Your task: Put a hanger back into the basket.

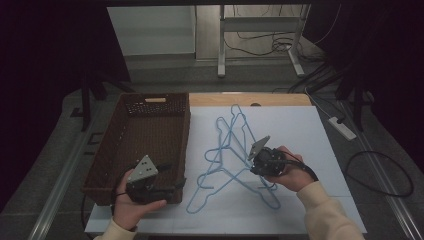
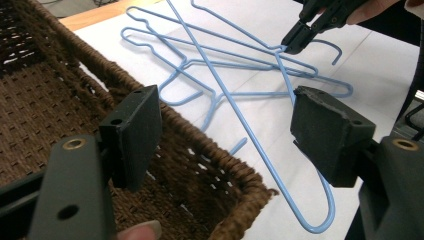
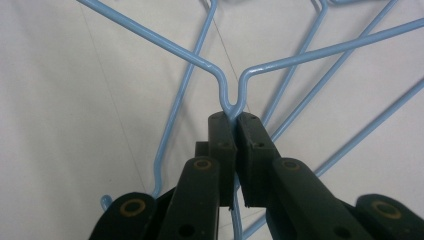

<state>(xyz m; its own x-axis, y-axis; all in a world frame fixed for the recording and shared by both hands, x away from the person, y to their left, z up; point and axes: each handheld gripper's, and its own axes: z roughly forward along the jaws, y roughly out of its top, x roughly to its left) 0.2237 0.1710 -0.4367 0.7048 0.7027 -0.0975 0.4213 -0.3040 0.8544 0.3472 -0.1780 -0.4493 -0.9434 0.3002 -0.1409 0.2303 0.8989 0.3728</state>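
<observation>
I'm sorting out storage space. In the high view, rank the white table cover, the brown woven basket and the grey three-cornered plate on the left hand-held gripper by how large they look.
1. White table cover, largest.
2. Brown woven basket.
3. Grey three-cornered plate, smallest by far.

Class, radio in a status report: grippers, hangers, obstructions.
Right gripper shut on a blue hanger at its neck. Left gripper open over the basket corner. Other hangers tangled with it.

A dim room with a grey floor [image 1: 165, 75]. Beyond the far edge of the surface [image 1: 300, 130] stand white metal legs [image 1: 220, 45] among black cables [image 1: 260, 42]. A white power strip [image 1: 342, 128] lies on the right.
</observation>
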